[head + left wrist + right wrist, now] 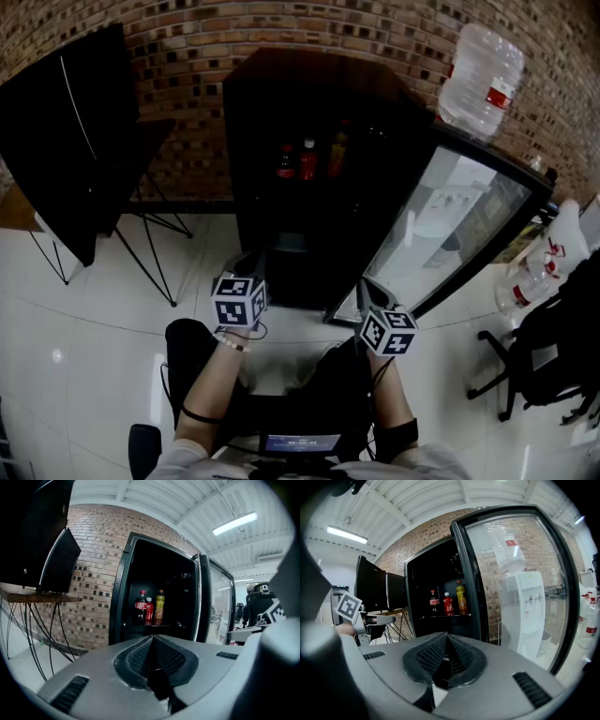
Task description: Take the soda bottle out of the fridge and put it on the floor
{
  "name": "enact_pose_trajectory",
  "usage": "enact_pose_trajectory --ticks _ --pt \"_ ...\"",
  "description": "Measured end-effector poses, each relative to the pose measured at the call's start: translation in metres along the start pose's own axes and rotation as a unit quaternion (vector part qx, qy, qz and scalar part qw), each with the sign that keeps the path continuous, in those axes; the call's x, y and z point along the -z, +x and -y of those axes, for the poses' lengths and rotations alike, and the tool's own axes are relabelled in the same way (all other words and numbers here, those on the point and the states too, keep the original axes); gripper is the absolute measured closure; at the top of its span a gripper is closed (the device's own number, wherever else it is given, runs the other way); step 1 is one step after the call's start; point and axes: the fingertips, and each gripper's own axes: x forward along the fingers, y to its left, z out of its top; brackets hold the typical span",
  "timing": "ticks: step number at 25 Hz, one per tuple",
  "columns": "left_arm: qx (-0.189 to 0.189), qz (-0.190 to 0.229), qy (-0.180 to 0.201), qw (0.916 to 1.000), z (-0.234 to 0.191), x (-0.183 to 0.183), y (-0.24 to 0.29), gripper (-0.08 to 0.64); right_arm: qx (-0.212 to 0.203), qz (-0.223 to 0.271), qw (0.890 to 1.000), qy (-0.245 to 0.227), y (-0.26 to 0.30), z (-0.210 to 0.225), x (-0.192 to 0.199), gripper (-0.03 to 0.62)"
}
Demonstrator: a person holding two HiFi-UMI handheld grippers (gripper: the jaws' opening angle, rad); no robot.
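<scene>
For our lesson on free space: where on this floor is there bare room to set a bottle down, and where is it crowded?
Bare white tiled floor lies between the large black flat screen and the open black fridge. Crowded: right of the glass fridge door, with clear plastic water bottles and a black office chair.

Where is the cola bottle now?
In the left gripper view, the cola bottle stands inside the open fridge, leftmost of three bottles, beside the red bottle.
</scene>
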Motion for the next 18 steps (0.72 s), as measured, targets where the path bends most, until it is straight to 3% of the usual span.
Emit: enact_pose_trajectory --ticks 16,18 --pt "0.003 0.011 0.022 0.9997 -0.001 -0.020 0.016 0.558 -0.006 0.001 1.000 -0.005 0.008 0.000 -0.002 0.575" --pt "0.005 0.016 0.032 0.9993 0.001 -0.032 0.025 0.511 -0.005 0.001 1.000 -0.002 0.008 0.002 -0.002 0.575"
